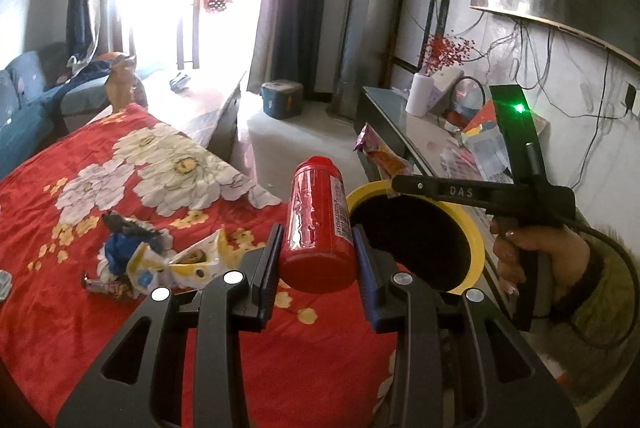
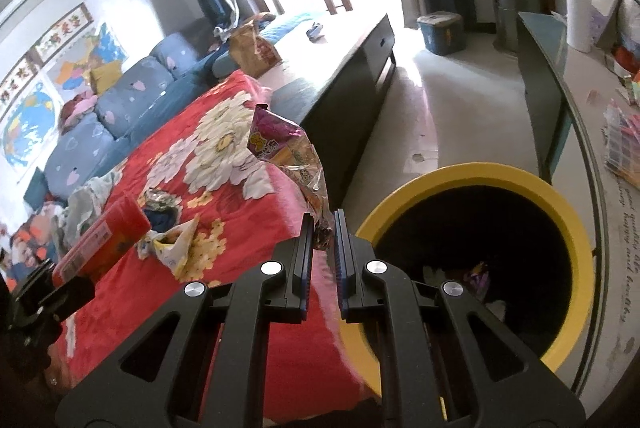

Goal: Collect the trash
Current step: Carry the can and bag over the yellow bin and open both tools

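My left gripper (image 1: 316, 248) is shut on a red plastic bottle (image 1: 316, 224), held up over the edge of the red flowered blanket (image 1: 80, 188), just left of the yellow-rimmed bin (image 1: 478, 228). In the right wrist view that bottle (image 2: 104, 240) shows at the far left. My right gripper (image 2: 323, 240) is shut on a crinkled purple and orange snack bag (image 2: 288, 152), held beside the bin (image 2: 560, 204), whose dark inside holds some scraps. From the left wrist view, the snack bag (image 1: 378, 148) hangs above the bin's far rim. Loose wrappers (image 1: 148, 260) lie on the blanket.
A person's hand (image 1: 532, 248) grips the right tool's handle. A glass-topped side table (image 2: 568, 76) with a paper roll and clutter stands right of the bin. A dark low table (image 2: 348, 68), a blue sofa (image 2: 120, 108) and a blue box (image 2: 440, 32) on the floor lie beyond.
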`<act>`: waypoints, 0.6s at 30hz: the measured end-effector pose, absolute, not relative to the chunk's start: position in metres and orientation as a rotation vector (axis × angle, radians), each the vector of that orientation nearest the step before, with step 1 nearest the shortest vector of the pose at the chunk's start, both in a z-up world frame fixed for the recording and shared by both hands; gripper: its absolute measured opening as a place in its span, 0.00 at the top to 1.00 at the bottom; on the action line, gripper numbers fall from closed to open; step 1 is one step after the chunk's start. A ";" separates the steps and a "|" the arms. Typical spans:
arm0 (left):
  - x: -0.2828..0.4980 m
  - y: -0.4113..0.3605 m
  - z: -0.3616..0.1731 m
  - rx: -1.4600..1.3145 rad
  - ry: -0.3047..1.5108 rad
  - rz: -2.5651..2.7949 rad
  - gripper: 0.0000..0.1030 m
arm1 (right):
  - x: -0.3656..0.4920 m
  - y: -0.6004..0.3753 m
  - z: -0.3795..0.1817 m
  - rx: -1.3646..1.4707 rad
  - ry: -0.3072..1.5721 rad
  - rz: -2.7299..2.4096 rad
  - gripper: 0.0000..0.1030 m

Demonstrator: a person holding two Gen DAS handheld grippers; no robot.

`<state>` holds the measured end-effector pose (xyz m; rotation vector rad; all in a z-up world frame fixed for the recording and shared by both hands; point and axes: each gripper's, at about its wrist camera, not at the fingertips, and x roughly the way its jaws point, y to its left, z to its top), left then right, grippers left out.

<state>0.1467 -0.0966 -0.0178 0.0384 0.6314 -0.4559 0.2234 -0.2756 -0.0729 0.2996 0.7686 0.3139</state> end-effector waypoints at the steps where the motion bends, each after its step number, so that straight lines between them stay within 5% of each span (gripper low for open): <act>1: 0.147 -0.100 -0.018 0.040 0.632 -0.462 0.69 | 0.223 -0.278 -0.073 0.301 0.766 0.306 0.94; 18: 0.155 -0.148 -0.027 0.077 0.655 -0.557 0.69 | 0.224 -0.324 -0.075 0.351 0.744 0.203 0.94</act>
